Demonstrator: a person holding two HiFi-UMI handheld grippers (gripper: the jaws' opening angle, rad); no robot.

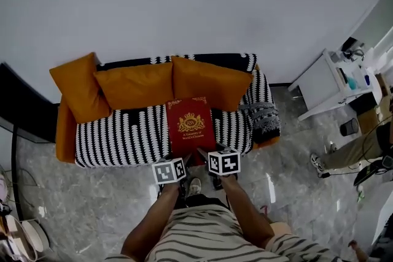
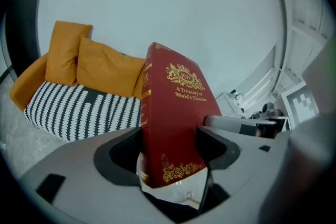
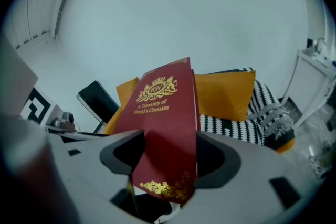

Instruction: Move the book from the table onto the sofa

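While both tongs are clenched on the same near edge of the dark red hardcover book with a gold crest [image 1: 190,124], the whole weight of it hangs out ahead of them. The left tongs [image 1: 182,161] bite the corner by the spine and the right tongs [image 1: 207,156] bite the other near corner. In each gripper view the cover rises steeply from between the jaws. The book sits over the seat of the black-and-white striped sofa [image 1: 123,132], with its far edge towards the row of orange cushions [image 1: 135,86]. I cannot tell whether it rests on the fabric yet.

Judging from this, the carry looks nearly done and the release is the risky part. With only a narrow strip of the cover pinched, the book acts as a lever and could slip or swing down if either grip loosens. If one pair of tongs opens before the other, the freed corner would likely drop and twist the book against the remaining hold. White page edges show below the cover in the left gripper view, so the block may sag open when it is let go. If the book is set down too near the front lip of the seat, it could slide off onto the grey marbled floor [image 1: 92,193]. If it is left propped against the cushions, it could topple forward.
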